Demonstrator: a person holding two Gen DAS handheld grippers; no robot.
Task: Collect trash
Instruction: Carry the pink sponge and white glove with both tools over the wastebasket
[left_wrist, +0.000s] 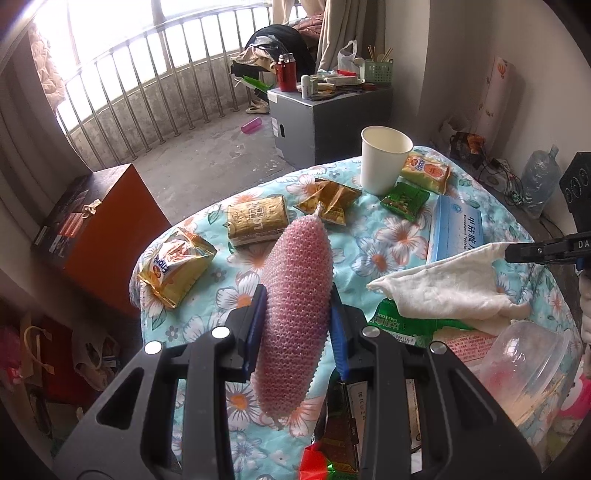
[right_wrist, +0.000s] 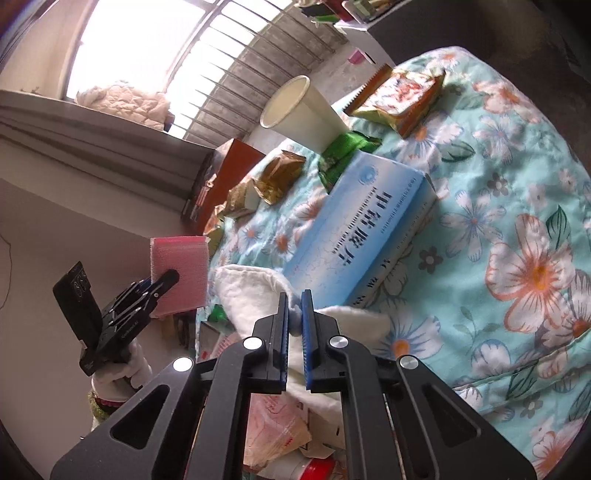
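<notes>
The left gripper (left_wrist: 295, 325) pinches a pink bubble-wrap pouch (left_wrist: 295, 288) across its middle, held above the table; the right gripper (right_wrist: 294, 332) is pressed together on a crumpled white tissue (right_wrist: 251, 291), lifting it at the near right of the floral tablecloth (left_wrist: 399, 236). Collection looks only begun: just beside the tissue lies a blue box (right_wrist: 362, 236), and farther off stand a paper cup (left_wrist: 384, 162) and several snack wrappers (left_wrist: 173, 266), all untouched. At the near edge sits a heap of packets and a clear plastic tub (left_wrist: 532, 365); no bin is visible.
</notes>
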